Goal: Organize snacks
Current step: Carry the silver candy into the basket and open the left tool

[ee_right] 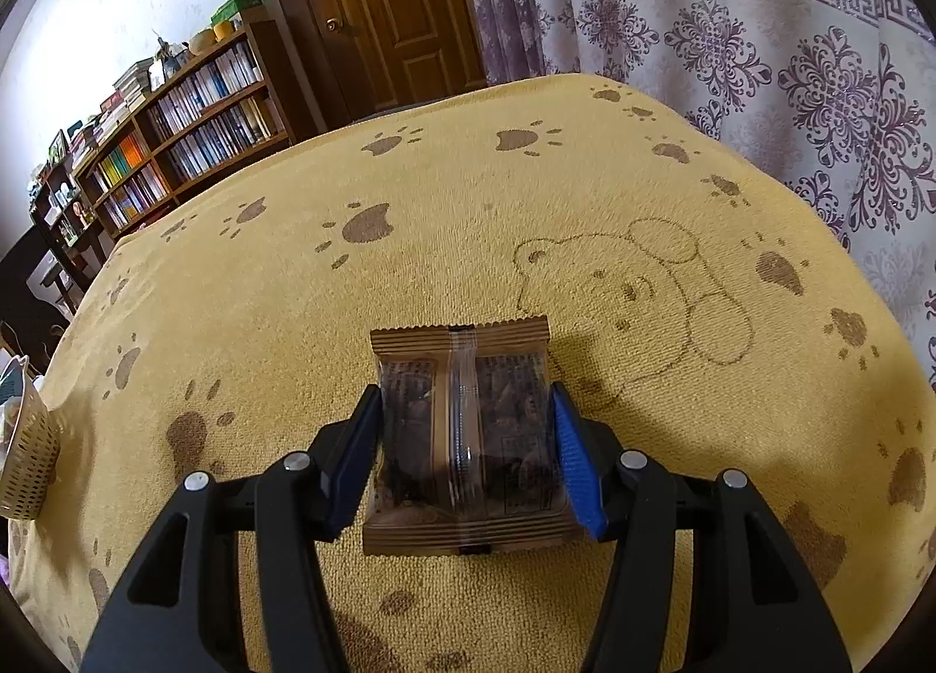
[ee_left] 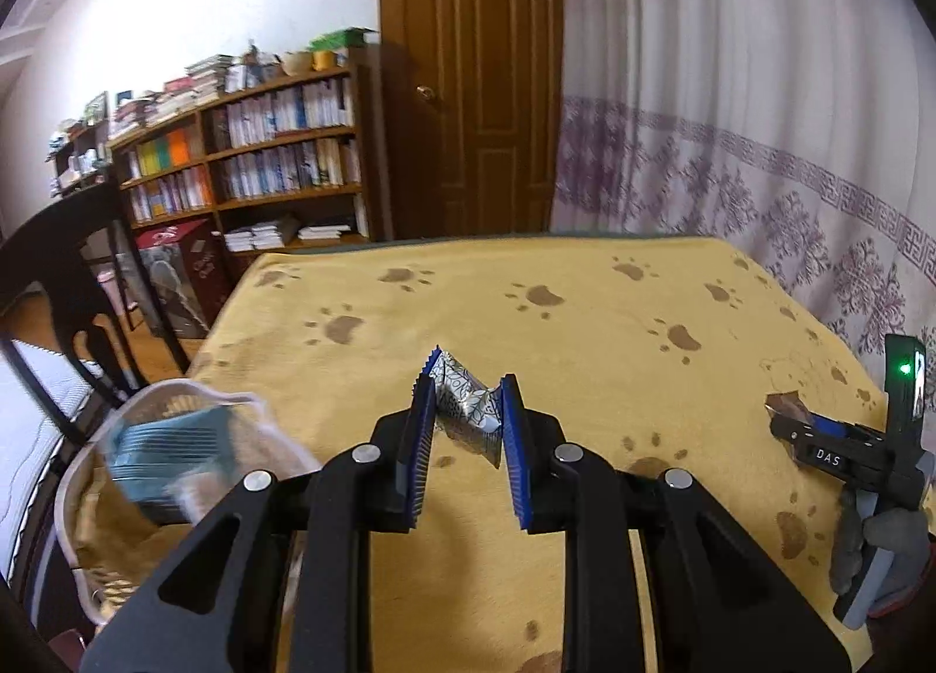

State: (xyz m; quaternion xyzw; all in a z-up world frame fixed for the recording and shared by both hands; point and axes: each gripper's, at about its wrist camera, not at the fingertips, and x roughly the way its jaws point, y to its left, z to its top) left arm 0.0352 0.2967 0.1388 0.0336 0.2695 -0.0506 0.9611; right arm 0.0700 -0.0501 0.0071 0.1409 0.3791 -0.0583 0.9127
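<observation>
I am working in a lived-in room of a home, part study, part bedroom by the look of it. At my ten o'clock a wooden bookcase (ee_left: 251, 147) is packed with books, with more stacks, a bowl and a yellow cup piled on top. At twelve o'clock stands a panelled brown door (ee_left: 485, 76) with a round brass knob. From one to three o'clock hangs a white curtain (ee_right: 760, 47) printed with purple floral medallions. Right in front of me spreads a yellow blanket (ee_right: 444, 217) patterned with brown paw prints and a bear outline. A dark wooden chair (ee_left: 64, 287) sits at nine o'clock.
</observation>
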